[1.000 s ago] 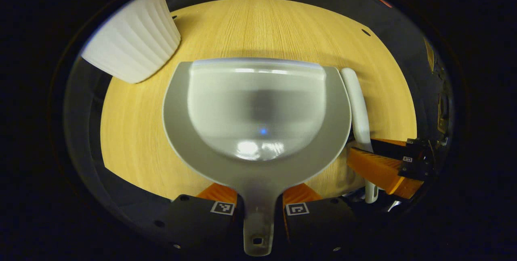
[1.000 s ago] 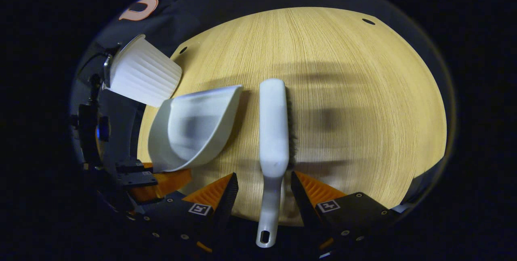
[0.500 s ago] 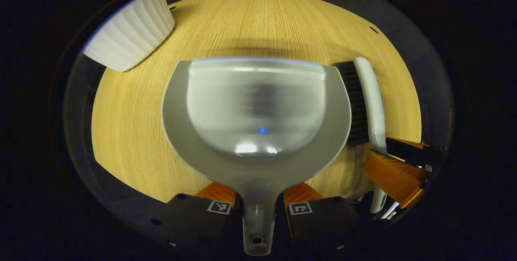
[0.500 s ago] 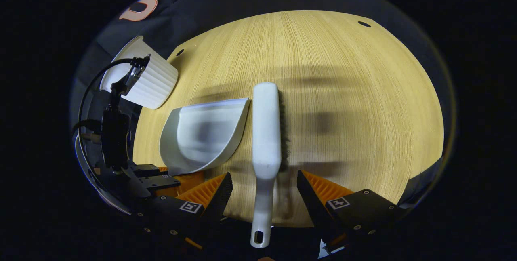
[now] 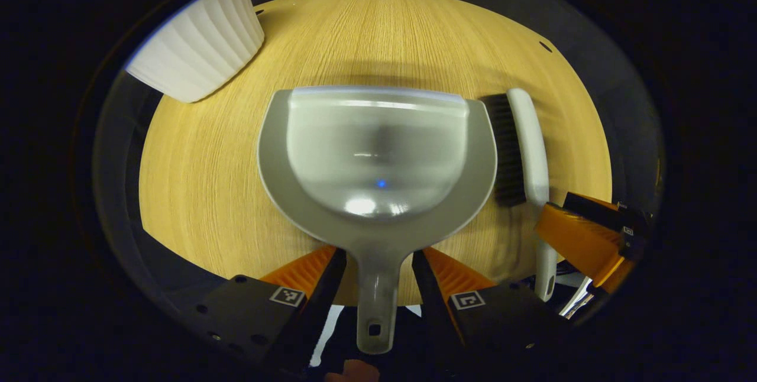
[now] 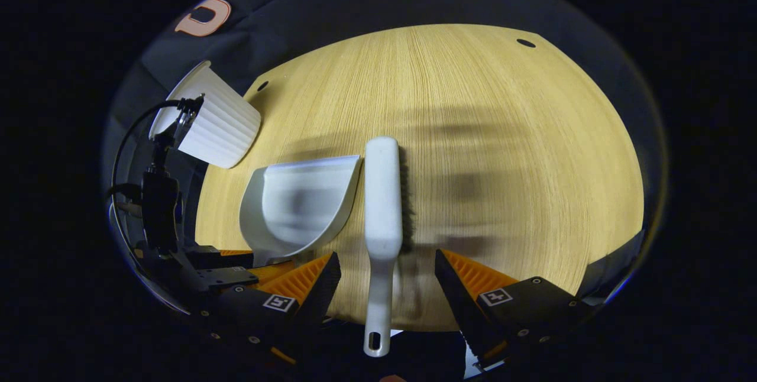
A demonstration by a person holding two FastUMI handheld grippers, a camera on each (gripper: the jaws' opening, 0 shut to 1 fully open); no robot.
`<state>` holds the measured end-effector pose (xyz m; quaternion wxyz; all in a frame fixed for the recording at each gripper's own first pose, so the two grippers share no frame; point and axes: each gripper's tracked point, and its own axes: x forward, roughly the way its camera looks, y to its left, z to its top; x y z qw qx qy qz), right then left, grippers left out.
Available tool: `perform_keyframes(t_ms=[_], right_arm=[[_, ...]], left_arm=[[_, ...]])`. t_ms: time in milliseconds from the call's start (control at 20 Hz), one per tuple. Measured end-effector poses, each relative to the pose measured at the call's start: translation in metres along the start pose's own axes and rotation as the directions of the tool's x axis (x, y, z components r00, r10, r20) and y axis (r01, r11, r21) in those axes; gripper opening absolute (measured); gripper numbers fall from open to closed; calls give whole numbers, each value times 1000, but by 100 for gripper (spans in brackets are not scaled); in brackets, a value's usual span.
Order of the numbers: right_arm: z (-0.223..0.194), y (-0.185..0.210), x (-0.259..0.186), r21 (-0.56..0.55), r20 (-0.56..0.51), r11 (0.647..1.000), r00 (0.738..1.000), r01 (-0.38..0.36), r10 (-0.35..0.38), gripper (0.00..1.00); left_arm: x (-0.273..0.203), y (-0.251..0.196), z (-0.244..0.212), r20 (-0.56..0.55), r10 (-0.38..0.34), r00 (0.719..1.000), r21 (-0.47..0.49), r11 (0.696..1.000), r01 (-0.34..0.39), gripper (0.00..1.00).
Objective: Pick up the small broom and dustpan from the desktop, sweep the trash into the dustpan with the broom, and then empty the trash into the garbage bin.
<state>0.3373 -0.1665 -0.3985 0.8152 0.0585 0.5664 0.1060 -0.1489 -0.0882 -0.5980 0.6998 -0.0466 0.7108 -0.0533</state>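
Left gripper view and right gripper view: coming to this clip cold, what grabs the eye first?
The grey dustpan dominates, lying flat mid-table with its handle between the open fingers of the left gripper. Just to its right lies the white broom, bristles facing the pan, its handle between the spread fingers of the right gripper. A ribbed white garbage bin stands at the table's far left edge.

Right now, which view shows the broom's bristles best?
The left gripper view: the broom lies with its dark bristles facing that camera. The right gripper view shows mostly its white back, with bristles just a thin dark edge.
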Motion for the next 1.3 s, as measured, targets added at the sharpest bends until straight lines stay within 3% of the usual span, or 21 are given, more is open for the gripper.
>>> perform_keyframes(t_ms=[150, 250, 350, 450, 550, 700, 1000, 1100, 1200, 1300], right_arm=[[16, -8, -10, 0, 87, 1000, 996, -2, 2, 97], [28, -6, -20, 0, 154, 1000, 988, -3, 3, 97], [45, -6, -47, -1, 206, 1000, 979, 4, -4, 97], [57, -1, -67, 3, 259, 1000, 966, -17, 16, 97], [71, 7, -85, 8, 327, 999, 944, -43, 38, 97], [99, 8, -117, -9, 458, 1000, 889, -26, 27, 97], [145, 0, -187, -37, 668, 997, 744, 68, -26, 96], [159, 0, -209, -50, 733, 993, 679, 112, -39, 96], [170, 2, -231, -48, 794, 989, 605, 139, -47, 96], [178, 4, -244, -49, 845, 987, 534, 152, -40, 96]], left_arm=[[-31, 11, 14, 95, 53, 994, 15, 998, -54, 76], [-46, 23, 35, 186, 128, 974, -15, 992, -127, 83], [-64, 24, 56, 270, 131, 954, -23, 991, -130, 83], [-83, 21, 78, 375, 115, 920, -22, 993, -115, 86], [-110, 9, 93, 493, 106, 864, -8, 993, -117, 96], [-136, 0, 108, 632, 80, 771, -5, 995, -99, 98], [-161, -1, 127, 825, 67, 561, -20, 996, -89, 98], [-165, 1, 133, 882, 67, 466, -23, 995, -101, 98], [-169, 2, 140, 936, 70, 344, -28, 992, -126, 97], [-180, -1, 147, 978, 49, 204, -25, 993, -118, 96]])
